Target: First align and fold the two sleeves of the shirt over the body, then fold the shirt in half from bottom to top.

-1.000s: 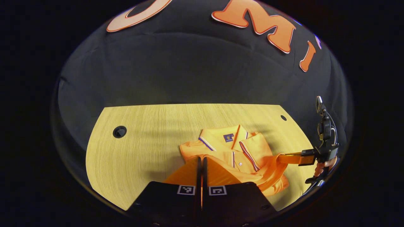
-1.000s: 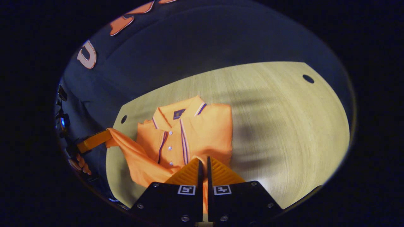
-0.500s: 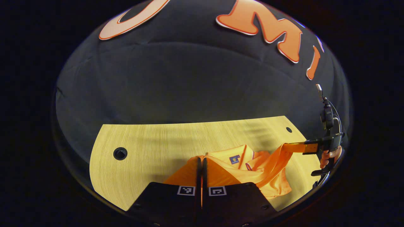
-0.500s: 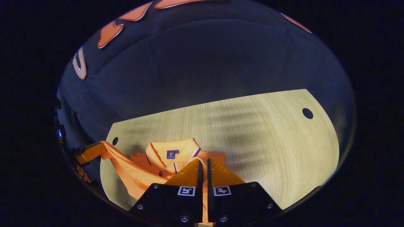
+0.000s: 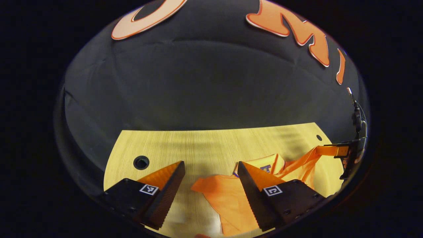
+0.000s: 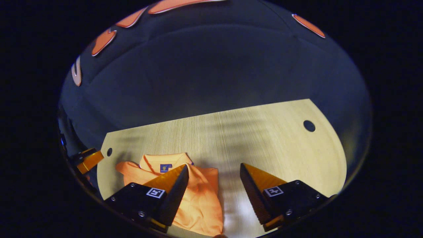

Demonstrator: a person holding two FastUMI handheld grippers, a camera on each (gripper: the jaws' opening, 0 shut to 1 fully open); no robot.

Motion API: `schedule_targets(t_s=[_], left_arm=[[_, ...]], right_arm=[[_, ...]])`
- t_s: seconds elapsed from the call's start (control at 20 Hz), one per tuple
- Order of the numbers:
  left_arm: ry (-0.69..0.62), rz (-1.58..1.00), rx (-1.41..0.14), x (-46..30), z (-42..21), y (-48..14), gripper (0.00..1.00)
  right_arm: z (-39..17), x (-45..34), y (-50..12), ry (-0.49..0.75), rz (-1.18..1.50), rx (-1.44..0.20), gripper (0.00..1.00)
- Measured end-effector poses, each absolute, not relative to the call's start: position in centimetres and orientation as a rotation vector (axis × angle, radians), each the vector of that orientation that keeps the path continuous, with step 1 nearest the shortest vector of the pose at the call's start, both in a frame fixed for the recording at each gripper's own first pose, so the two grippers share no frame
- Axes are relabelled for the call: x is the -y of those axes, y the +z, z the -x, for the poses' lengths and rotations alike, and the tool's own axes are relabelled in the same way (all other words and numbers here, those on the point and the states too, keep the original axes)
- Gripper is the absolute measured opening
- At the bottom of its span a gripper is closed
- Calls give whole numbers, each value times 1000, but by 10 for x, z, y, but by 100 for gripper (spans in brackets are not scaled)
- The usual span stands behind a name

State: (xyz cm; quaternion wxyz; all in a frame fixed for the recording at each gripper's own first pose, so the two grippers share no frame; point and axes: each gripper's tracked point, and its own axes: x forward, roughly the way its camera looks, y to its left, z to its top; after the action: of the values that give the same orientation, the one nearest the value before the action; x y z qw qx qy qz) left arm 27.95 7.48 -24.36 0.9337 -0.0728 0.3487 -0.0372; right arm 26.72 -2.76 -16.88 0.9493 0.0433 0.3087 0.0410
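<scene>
- Fingers on our left gripper (image 5: pixel 210 180) and right gripper (image 6: pixel 214 181) now spread apart, hem released.
- Orange polo shirt (image 6: pixel 198 195) lies folded on surface (image 6: pixel 264 138); we judge task done.

Shirt (image 6: pixel 198 201): soft matt orange cloth, I see creases.
Counter (image 6: pixel 264 138): pale wood grain, smooth, slight sheen.
Booth wall (image 5: pixel 198 89): matt black cloth.
Left hand-held gripper (image 5: pixel 211 191) fingers (image 5: pixel 165 195): ridged inner faces.

Right gripper (image 6: pixel 214 180) wide apart at bottom of frame, gripping nothing. Orange shirt (image 6: pixel 198 198) lying folded on wooden table (image 6: pixel 264 138), lower left, collar up. Left gripper (image 6: pixel 87 160) peeking in at far left edge.
</scene>
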Motion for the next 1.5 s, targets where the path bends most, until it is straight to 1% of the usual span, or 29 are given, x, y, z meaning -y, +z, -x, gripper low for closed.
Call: schedule_targets(t_s=[0.1, 0.2, 0.3, 0.35, 0.45, 0.5, 0.55, 0.6, 0.65, 0.75, 0.85, 1.0, 1.2, 1.3, 1.4, 1.5], left_arm=[[-69, 135, -653, -70, -269, -216, 99], [-70, 131, -607, -64, -254, -192, 99], [-69, 133, -592, -55, -236, -173, 100], [-75, 140, -589, -48, -227, -167, 99], [-74, 132, -585, -39, -214, -159, 99], [-69, 121, -589, -37, -206, -158, 99], [-68, 112, -578, -36, -199, -153, 99], [-64, 109, -569, -35, -193, -148, 99], [-62, 108, -557, -35, -188, -142, 98], [-42, 105, -525, -37, -175, -125, 98], [-21, 106, -474, -40, -165, -102, 98], [14, 100, -398, -40, -139, -68, 98], [41, 115, -274, -33, -102, -22, 98], [51, 111, -233, -28, -84, -8, 98], [55, 115, -209, -24, -64, 4, 98], [57, 112, -187, -16, -47, 12, 98]], right_arm=[[-257, 25, -143, 92, -41, -545, 98], [-249, 20, -123, 105, -11, -480, 98], [-243, 29, -116, 78, 44, -461, 98], [-241, 34, -134, 74, 87, -533, 97], [-200, 38, -182, 120, 147, -803, 98], [-182, 34, -187, 164, 133, -864, 99], [-170, 24, -186, 209, 103, -838, 100], [-158, 20, -183, 242, 82, -827, 99], [-148, 18, -175, 266, 64, -798, 98], [-158, 18, -157, 291, 49, -697, 98], [-151, 5, -116, 297, 11, -581, 98], [-132, 13, -62, 269, -14, -408, 98], [-94, 20, -8, 255, -32, -160, 98], [-72, 24, 10, 243, 20, -36, 96], [-47, 16, 23, 240, 63, 50, 97], [-29, 12, 33, 260, 85, 94, 96]])
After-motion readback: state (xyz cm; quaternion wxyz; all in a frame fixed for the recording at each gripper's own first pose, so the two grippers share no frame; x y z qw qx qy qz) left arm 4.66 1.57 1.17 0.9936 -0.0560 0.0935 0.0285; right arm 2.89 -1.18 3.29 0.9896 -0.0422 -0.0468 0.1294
